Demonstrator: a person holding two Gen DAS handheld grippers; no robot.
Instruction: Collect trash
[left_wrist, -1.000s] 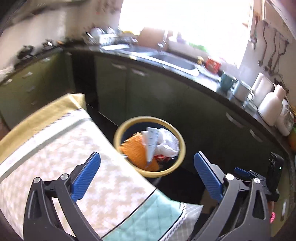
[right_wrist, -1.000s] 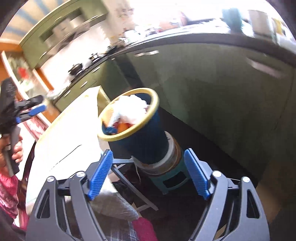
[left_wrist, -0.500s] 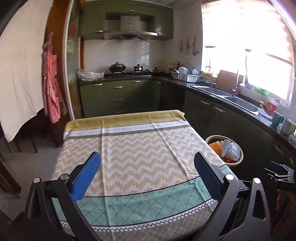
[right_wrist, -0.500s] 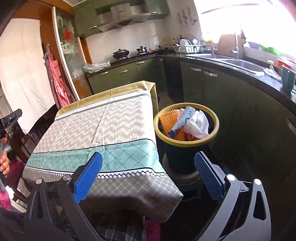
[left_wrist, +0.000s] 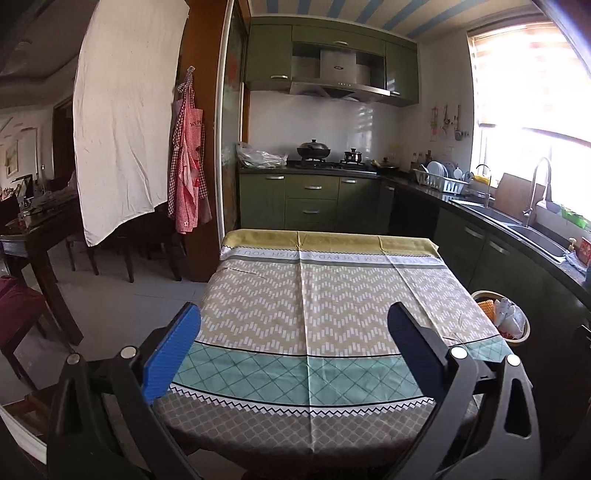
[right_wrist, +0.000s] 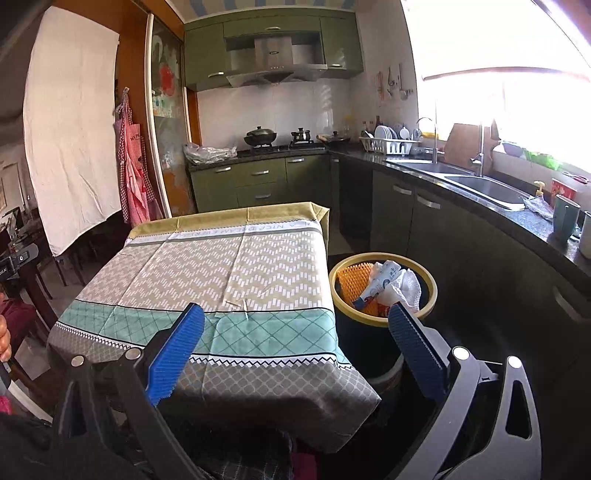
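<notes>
A dark bin with a yellow rim stands on the floor to the right of the table; it also shows in the left wrist view. It holds an orange mesh piece, a white wrapper and crumpled white paper. The table carries a patterned cloth with nothing on it. My left gripper is open and empty, held over the table's near edge. My right gripper is open and empty, near the table's right corner beside the bin.
Green cabinets and a dark counter with a sink run along the right and back. A dish rack and stove pots sit on the counter. A white sheet, a red apron and a dark dining table with chairs are at the left.
Both grippers have pulled back and up from the bin, staying open and empty. The views now face across the table toward the kitchen's back wall.
</notes>
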